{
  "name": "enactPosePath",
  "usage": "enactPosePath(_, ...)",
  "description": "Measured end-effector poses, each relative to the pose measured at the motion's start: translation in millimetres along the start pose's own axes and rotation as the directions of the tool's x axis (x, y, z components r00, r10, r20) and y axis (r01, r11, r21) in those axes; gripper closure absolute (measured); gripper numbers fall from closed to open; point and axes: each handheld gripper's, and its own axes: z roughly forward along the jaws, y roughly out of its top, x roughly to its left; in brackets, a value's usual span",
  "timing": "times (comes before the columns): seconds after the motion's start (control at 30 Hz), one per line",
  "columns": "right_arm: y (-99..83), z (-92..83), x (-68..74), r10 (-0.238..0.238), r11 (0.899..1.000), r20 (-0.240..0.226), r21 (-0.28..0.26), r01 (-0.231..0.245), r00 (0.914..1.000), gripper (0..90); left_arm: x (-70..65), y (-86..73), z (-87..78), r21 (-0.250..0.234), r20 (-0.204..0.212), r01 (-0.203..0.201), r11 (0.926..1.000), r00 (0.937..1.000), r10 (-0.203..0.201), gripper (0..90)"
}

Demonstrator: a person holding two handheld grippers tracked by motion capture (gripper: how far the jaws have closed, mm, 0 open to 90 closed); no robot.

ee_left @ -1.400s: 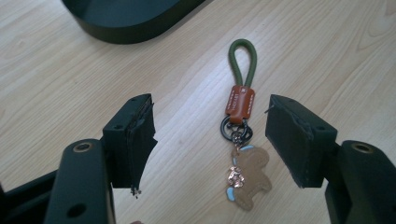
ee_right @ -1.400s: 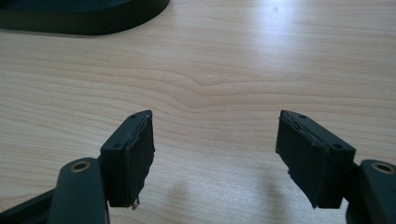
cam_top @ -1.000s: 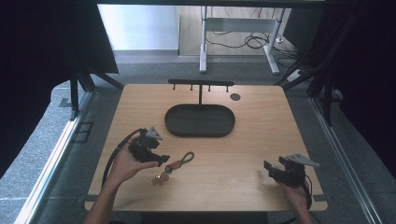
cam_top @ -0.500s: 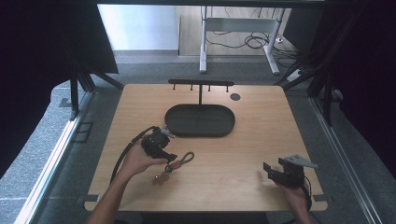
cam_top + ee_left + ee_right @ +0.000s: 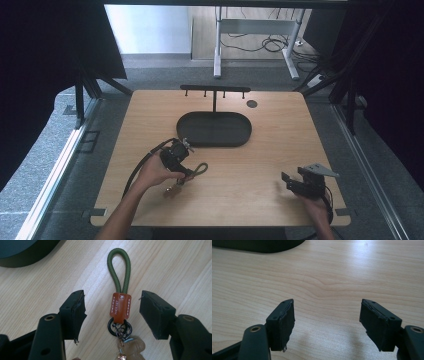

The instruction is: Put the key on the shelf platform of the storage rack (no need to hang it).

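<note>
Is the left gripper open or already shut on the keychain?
Open. In the left gripper view the left gripper has its jaws spread either side of the keychain, with bare table showing between each and its brown tab.

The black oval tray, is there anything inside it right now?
In the high view the black oval tray looks empty. The keychain lies on the table in front of it, between the open left gripper jaws. The hanger stand's post hides a small strip of the tray's back rim.

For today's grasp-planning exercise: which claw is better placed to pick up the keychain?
Left. The left claw is open with its jaws either side of the keychain. The right claw is open over bare table near the right front corner, far from it.
</note>
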Motion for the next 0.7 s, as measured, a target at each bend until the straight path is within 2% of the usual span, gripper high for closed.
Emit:
enactPosePath(0.17,-2.2,-1.3,4.0,-0.020,1.000,-0.006,0.010,0.020,0.9998,28.6,-2.1,-2.7,8.5,0.036,0.013,-0.016,0.9992,0.9998,0.016,38.9)
enactPosePath(0.33,-1.0,-2.7,8.4,-0.033,0.999,0.000,0.008,0.033,0.9995,28.6,-1.2,-4.9,10.0,0.049,0.015,-0.024,0.9985,0.9996,0.023,40.7)
enactPosePath(0.7,-5.5,-6.3,5.7,-0.016,1.000,0.015,0.018,0.016,0.9998,28.6,-1.2,-3.3,16.4,0.062,0.049,-0.037,0.9974,0.9983,0.034,41.9)
